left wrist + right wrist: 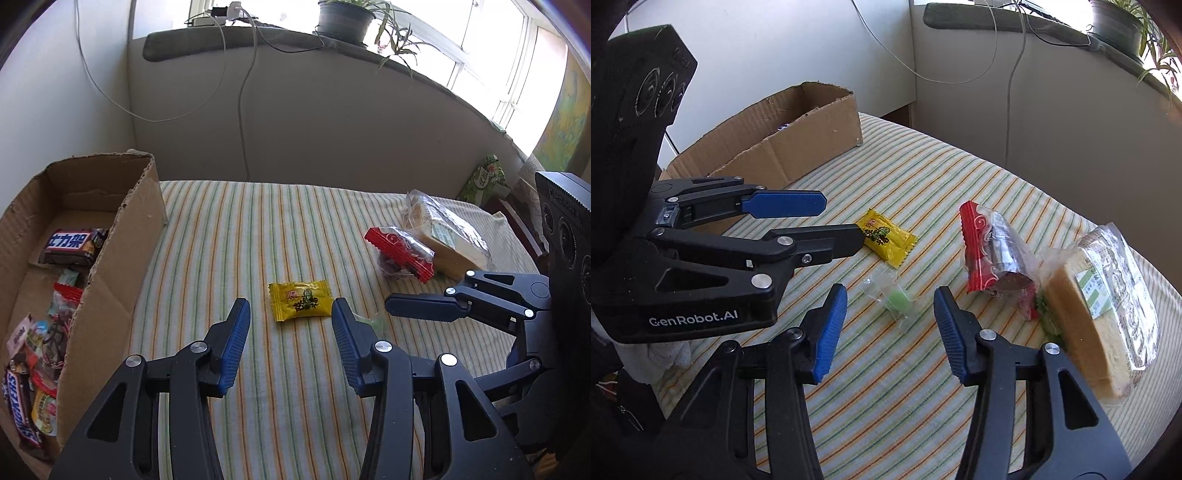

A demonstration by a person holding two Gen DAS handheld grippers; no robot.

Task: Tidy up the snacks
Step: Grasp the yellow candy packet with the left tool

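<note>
Left gripper (291, 339), seen from its own wrist camera, has its blue pads spread with nothing between them, and the yellow candy (300, 301) lies on the striped cloth (288, 424) just ahead of the tips, centred in the gap; its long axis runs across the gap from pad to pad, so a short push forward and down would bracket it along its length rather than across its narrow side. To the left stands the cardboard box (122, 258) that already holds other snacks, well nearer this hand than the other. At the right edge of that view the right gripper (421, 308) reaches in over the cloth, near the red packet (400, 253) and the wrapped sandwich (447, 236). From the right wrist camera, the right gripper (890, 314) is likewise spread and empty, and the small green sweet (899, 301) in its clear wrapper lies on the cloth right between the tips, slightly towards the left pad, its wrapper running obliquely from upper left to lower right, away from the camera's near side. The left gripper (846, 221) shows here from the side, its lower finger tip at the edge of the yellow candy; whether it touches I cannot tell. Each hand seems set on its own sweet.
</note>
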